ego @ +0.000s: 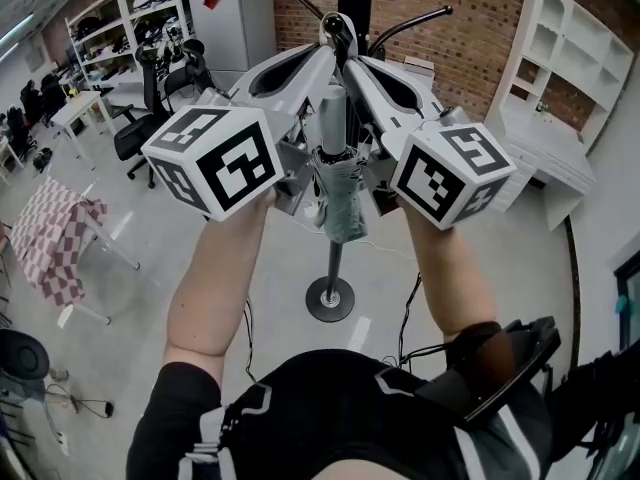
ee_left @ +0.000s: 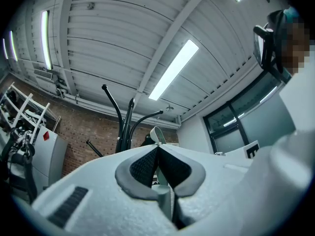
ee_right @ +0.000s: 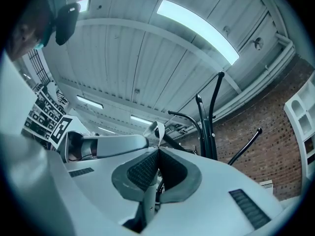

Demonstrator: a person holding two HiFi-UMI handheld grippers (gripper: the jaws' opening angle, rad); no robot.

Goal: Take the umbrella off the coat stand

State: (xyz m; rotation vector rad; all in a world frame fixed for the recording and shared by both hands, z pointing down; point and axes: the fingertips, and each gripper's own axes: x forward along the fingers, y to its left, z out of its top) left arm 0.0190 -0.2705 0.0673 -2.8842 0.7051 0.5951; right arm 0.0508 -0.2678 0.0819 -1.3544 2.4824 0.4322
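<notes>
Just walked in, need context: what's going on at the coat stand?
A person holds a claw in each hand. The left claw and right claw are both shut on the strap loop of a folded grey umbrella, which hangs between them in front of the black coat stand. Whether the loop is free of the stand's hooks can't be told.

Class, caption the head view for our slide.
Left gripper, right gripper pinch folded grey umbrella by its strap, before black coat stand.

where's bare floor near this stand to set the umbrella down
Bare floor between the coat stand base and the checkered cloth, and right of the base toward the white shelf unit. Crowded far left: office chairs.
</notes>
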